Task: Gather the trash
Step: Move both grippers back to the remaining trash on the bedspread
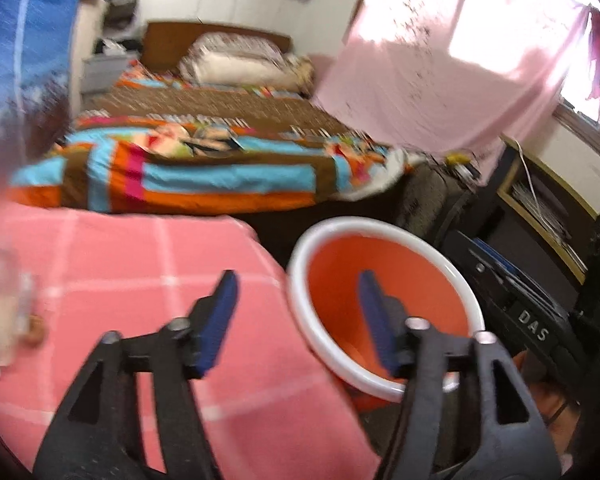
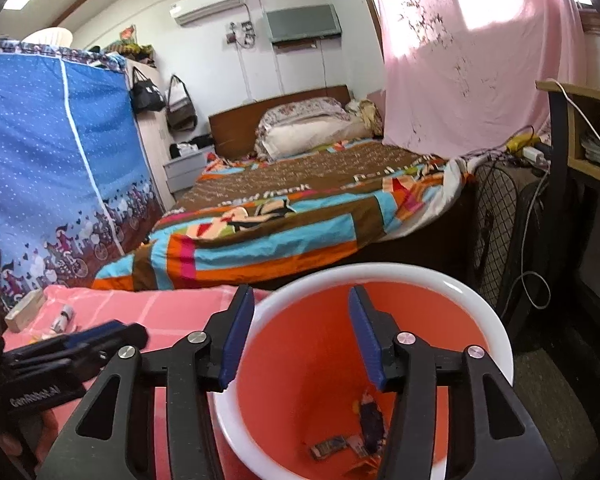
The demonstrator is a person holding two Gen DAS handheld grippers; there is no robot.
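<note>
An orange bin with a white rim [image 2: 480, 304] stands beside a pink checked tablecloth [image 2: 172, 308]. Several wrappers [image 2: 328, 448] lie at its bottom. My right gripper [image 2: 300, 340] is open and empty, held over the bin's mouth. My left gripper [image 1: 296, 320] is open and empty, straddling the table edge and the bin rim [image 1: 300, 276]; it also shows in the right wrist view [image 2: 112, 336], low over the cloth. Blurred trash [image 1: 4, 320] lies on the cloth at the left; in the right wrist view a small tube [image 2: 62, 318] and a box [image 2: 24, 310] lie there.
A bed with a colourful striped cover [image 2: 300, 208] stands behind the table. A blue fabric wardrobe [image 2: 48, 160] is at the left. A fan [image 2: 496, 216], cables and a dark shelf unit [image 2: 580, 160] are at the right, under a pink curtain [image 2: 460, 60].
</note>
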